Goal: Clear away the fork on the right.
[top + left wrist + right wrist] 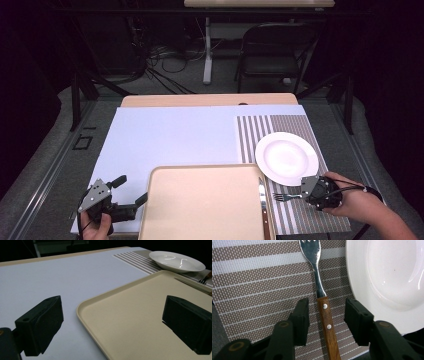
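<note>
Fork (pixel 322 297) with a wooden handle lies on the striped placemat (pixel 262 285), just beside an empty white plate (pixel 392 277). Right hand-held gripper (pixel 327 318) straddles the handle, jaws apart; closing looks next. Left hand-held gripper (pixel 112 322) (jaws wide apart) hovers at the tray (pixel 130 315), where a knife (pixel 262 197) lies.

Table (pixel 150 140) with tray (pixel 200 205), striped placemat (pixel 295 210).
</note>
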